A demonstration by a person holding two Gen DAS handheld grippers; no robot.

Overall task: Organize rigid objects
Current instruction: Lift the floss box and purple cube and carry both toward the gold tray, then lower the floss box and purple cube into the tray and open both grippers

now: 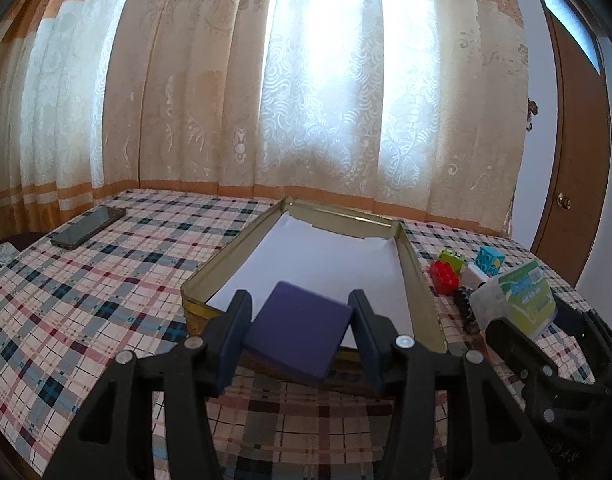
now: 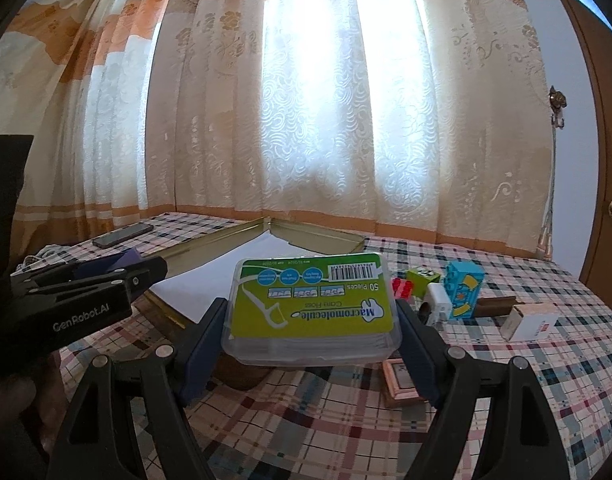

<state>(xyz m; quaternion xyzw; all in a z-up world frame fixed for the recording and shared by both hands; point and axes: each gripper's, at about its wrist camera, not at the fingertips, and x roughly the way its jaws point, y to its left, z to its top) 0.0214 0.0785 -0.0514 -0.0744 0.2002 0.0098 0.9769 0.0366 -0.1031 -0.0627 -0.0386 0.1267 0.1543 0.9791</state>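
**Both hand-held grippers carry a box near the gold tray**

In the left wrist view, the left hand-held gripper (image 1: 297,322) is clamped on a purple square box (image 1: 298,336). The box sits tilted between the two blue pads, low in the centre of the frame, just above the near edge of a gold metal tray (image 1: 418,280). The tray is open, lined with white paper (image 1: 318,256), and it lies on the table (image 1: 86,300), which has a plaid cloth. A dark phone (image 1: 88,227) lies flat at the middle left of the frame, well apart from the tray.

In the right wrist view, the right hand-held gripper (image 2: 312,332) is closed on a clear plastic floss box (image 2: 312,308) with a green label — the pads press on its two short sides, and the box is held level in the centre of the frame, above the cloth. The left gripper shows at the left edge of this view with the purple box in its pads.

To the right of the tray several small things stand close together: a red brick (image 1: 446,276), a green brick (image 1: 452,259), a blue block (image 2: 464,288) and a white piece (image 2: 438,300). Further right lies a small white carton (image 2: 530,322). A pink framed tile (image 2: 402,384) lies flat on the cloth in the lower part of the frame, partly hidden behind the right pad.

Patterned curtains (image 2: 326,120) fill the background, and a brown door (image 1: 574,184) stands at the right edge.
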